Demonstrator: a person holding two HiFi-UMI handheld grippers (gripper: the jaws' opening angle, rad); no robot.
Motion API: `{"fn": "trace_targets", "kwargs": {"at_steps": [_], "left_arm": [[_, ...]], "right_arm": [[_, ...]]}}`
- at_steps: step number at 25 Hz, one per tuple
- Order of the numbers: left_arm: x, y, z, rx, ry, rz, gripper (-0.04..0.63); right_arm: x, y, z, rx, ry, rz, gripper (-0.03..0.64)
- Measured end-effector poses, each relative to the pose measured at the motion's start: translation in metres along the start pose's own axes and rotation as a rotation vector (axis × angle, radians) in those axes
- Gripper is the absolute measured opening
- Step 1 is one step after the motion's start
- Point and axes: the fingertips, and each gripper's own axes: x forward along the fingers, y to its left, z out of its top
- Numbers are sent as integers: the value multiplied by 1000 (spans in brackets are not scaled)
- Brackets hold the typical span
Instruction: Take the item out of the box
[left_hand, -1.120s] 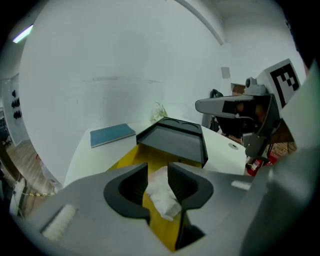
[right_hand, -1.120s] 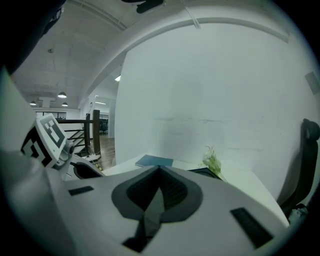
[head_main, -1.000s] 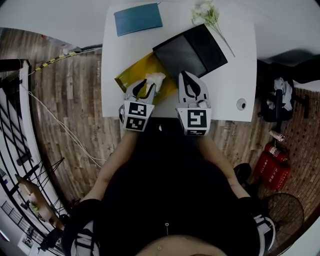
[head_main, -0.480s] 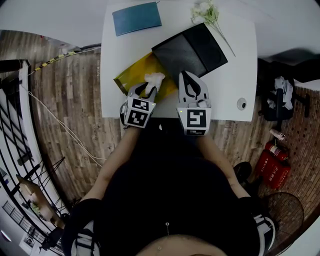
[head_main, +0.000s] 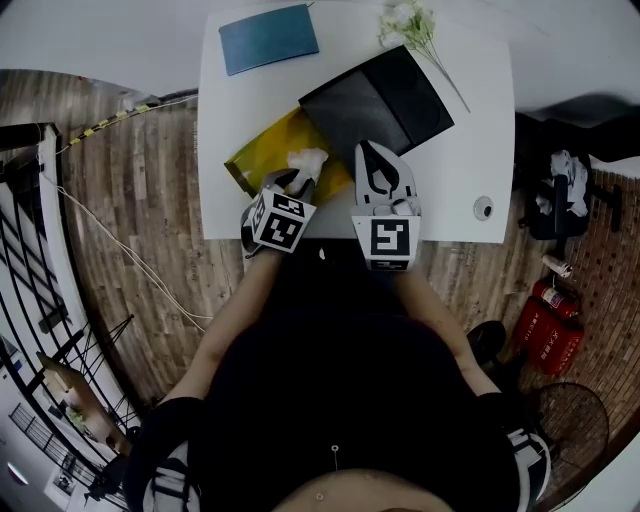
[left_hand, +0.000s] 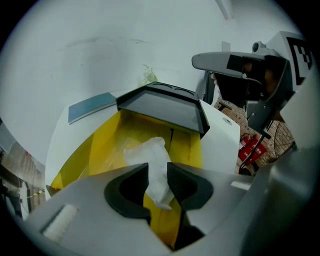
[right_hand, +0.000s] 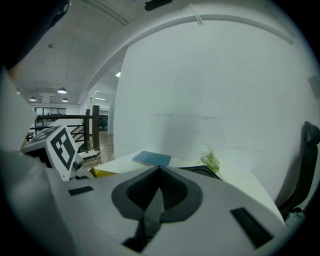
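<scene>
The left tongs (left_hand: 158, 172) were clamped on the near end of a crumpled white paper wad (left_hand: 150, 152), which stretched straight ahead over the open yellow box (left_hand: 97, 147) on the worktop (head_main: 460, 170), while the right tongs (right_hand: 159, 171), pressed together and empty, hovered just beside.

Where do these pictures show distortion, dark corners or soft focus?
Head view: heavy fisheye, the white table edges bow. Left gripper view: dark round corners; white tissue paper fairly sharp. Right gripper view: right tool close and soft, wall evenly bright.

Blue notebook (head_main: 268, 38), white flower sprig (head_main: 408, 22) on white table (head_main: 468, 150), red fire extinguishers (head_main: 548, 335) on wooden floor (head_main: 130, 200)
</scene>
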Motion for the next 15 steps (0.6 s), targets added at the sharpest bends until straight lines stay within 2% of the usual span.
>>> {"fn": "trace_targets", "kwargs": {"at_steps": [6, 10, 15], "left_arm": [[6, -4, -1, -30, 19, -36, 78], [6, 2, -1, -28, 31, -20, 21], [2, 7, 3, -33, 13, -4, 11]], "right_arm": [[2, -6, -2, 22, 3, -8, 12], [5, -7, -2, 21, 3, -5, 12], [7, -8, 1, 19, -2, 0, 12]]}}
